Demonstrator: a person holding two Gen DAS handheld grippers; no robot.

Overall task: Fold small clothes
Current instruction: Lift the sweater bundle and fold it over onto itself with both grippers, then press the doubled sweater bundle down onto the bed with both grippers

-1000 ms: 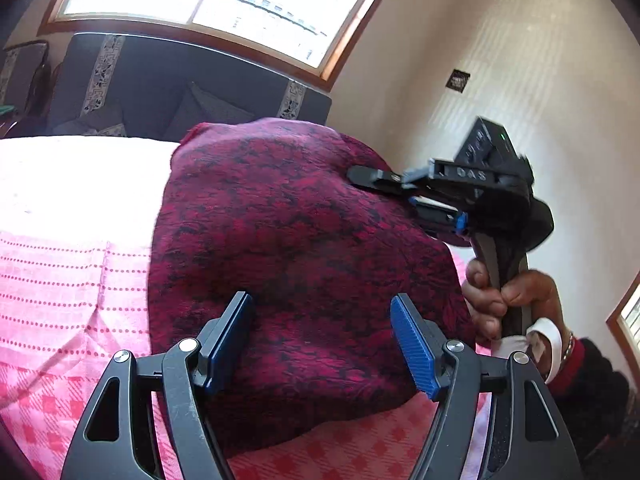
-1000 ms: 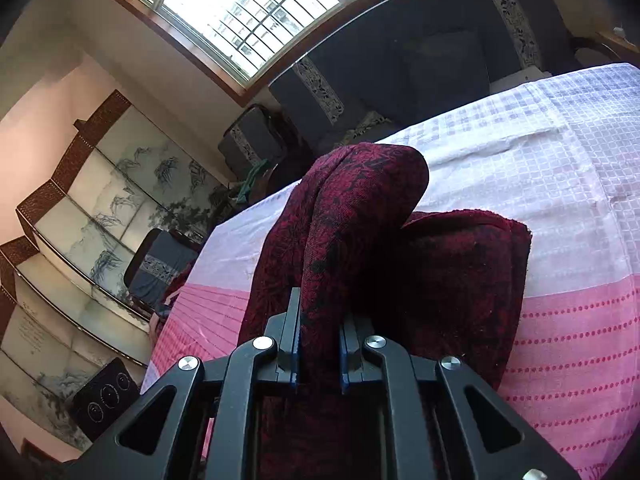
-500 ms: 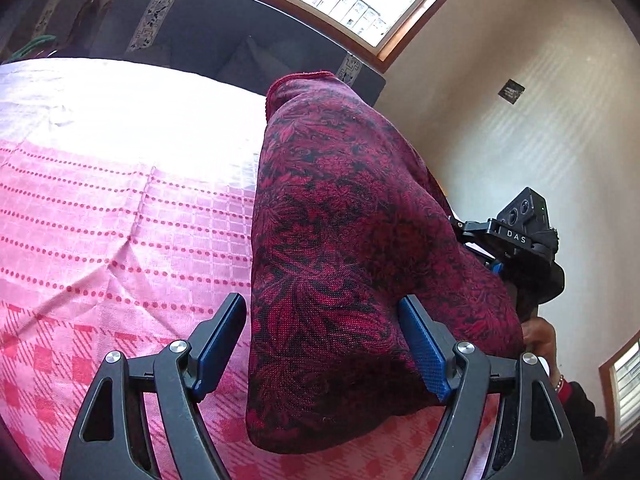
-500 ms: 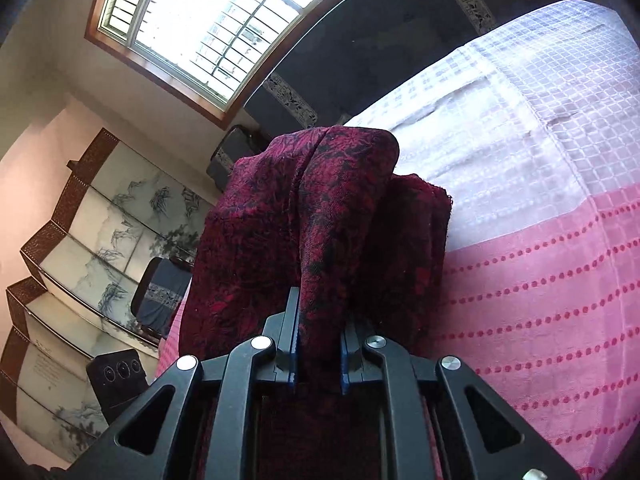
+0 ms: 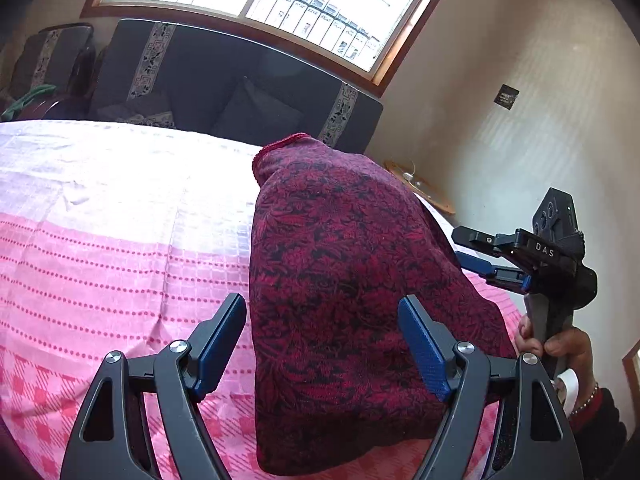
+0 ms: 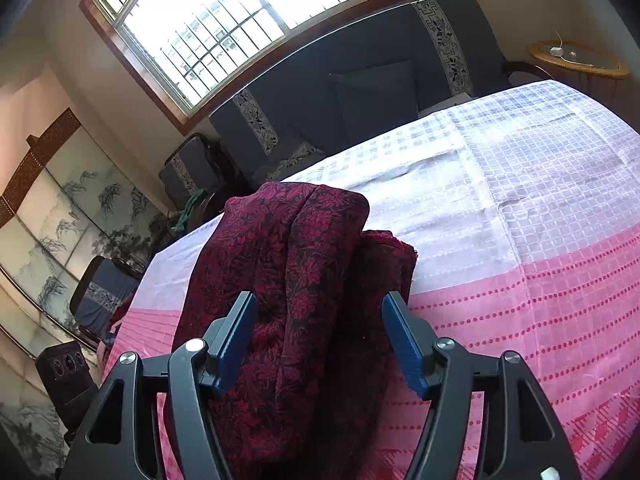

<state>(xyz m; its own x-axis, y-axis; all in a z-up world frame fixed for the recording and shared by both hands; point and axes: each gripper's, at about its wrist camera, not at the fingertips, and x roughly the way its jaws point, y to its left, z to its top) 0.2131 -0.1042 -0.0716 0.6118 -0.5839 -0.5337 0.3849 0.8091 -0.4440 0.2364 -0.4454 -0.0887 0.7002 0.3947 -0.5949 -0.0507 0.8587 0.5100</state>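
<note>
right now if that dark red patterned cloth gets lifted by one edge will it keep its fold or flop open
Probably flop: the dark red cloth drapes in soft rounded humps, not flat creases. It looks thick and bulky, so likely weighty enough to sag. The right hand-held gripper is opening, cloth between its pads, and the fabric stays bunched, so it may hold shape briefly.

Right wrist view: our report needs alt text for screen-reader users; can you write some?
A folded dark red patterned cloth lies on a pink and white checked bedspread, between the blue pads of the right hand-held gripper, whose jaws are opening and no longer press it. Behind are a dark sofa and a bright window.
</note>
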